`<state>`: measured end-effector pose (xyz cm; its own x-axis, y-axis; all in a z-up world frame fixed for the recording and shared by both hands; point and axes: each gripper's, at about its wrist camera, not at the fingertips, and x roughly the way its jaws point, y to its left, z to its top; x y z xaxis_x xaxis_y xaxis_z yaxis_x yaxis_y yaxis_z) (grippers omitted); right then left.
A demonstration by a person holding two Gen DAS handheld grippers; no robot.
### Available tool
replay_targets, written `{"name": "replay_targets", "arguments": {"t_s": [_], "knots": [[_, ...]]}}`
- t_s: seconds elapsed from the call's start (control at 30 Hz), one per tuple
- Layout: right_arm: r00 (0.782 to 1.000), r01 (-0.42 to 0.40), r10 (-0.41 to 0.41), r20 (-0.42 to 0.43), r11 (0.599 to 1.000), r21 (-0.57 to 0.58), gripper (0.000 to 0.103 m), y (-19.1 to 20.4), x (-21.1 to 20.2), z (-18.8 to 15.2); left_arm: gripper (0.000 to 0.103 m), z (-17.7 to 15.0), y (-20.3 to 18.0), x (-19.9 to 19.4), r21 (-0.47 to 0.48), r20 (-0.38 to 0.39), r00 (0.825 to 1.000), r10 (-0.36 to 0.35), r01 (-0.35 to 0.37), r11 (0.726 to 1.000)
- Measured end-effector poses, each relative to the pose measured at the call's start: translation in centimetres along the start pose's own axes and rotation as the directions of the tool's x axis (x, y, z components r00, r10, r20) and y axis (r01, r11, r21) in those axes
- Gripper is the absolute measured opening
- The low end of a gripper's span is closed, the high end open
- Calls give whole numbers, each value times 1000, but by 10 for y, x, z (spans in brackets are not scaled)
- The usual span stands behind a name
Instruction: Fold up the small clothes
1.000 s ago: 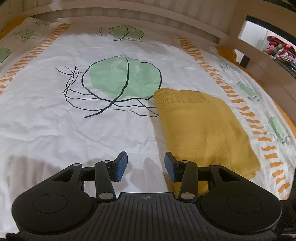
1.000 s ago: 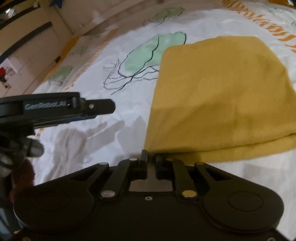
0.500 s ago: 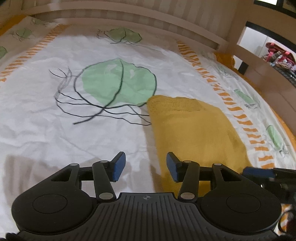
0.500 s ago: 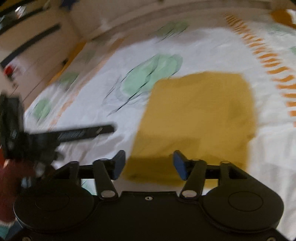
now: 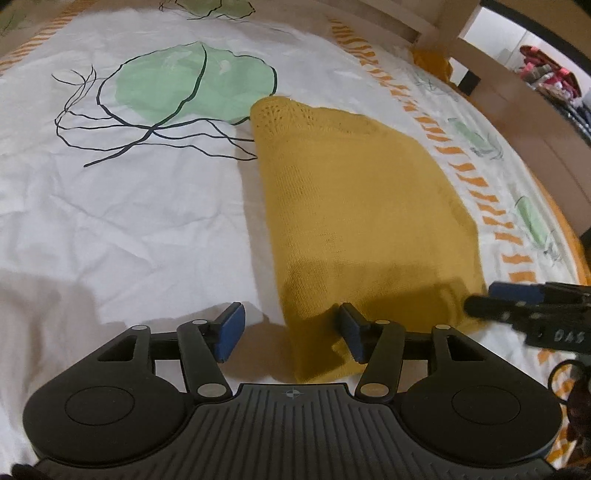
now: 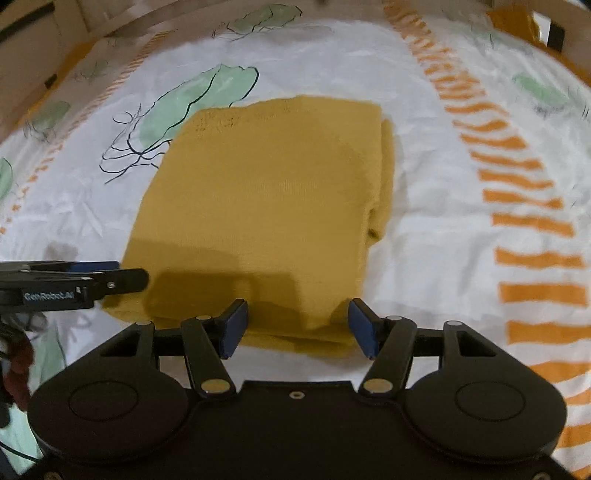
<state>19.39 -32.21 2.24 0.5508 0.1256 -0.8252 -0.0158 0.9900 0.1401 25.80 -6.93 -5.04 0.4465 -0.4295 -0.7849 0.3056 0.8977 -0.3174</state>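
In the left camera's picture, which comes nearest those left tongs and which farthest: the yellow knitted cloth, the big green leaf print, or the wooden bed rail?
1. Yellow knitted cloth: nearest, its near corner lies between the opening left tongs, mostly to the right.
2. Big green leaf print: farther up the sheet, to the left.
3. Wooden bed rail: farthest, along the top right.

A mustard-yellow knitted garment (image 6: pixel 266 199) lies folded flat into a rough rectangle on the white sheet (image 6: pixel 424 229) with green leaf prints, its layered edges stacked along the right side and an openwork knit band at its far left corner.
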Motion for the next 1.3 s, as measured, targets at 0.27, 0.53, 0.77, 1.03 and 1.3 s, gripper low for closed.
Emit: {"name": "replay_targets", "arguments": {"t_s": [0.27, 0.53, 0.77, 1.03, 1.3], "knots": [[975, -108, 70, 212, 979, 173, 83, -50, -8, 32, 62, 4, -1, 9, -82, -15, 994, -105, 103, 991], [957, -267, 212, 199, 910, 316, 84, -102, 59, 53, 70, 4, 2, 20, -113, 6, 989, -149, 149, 982], [892, -447, 386, 235, 825, 345, 89, -111, 93, 62, 82, 9, -5, 32, -99, 29, 980, -197, 199, 975], [858, -511, 454, 241, 801, 311, 89, -110, 112, 81, 59, 13, -13, 41, -82, 52, 967, -249, 252, 964], [878, -475, 430, 211, 837, 271, 55, -105, 112, 85, 16, 10, -2, 36, -151, 27, 965, -262, 263, 953]]}}
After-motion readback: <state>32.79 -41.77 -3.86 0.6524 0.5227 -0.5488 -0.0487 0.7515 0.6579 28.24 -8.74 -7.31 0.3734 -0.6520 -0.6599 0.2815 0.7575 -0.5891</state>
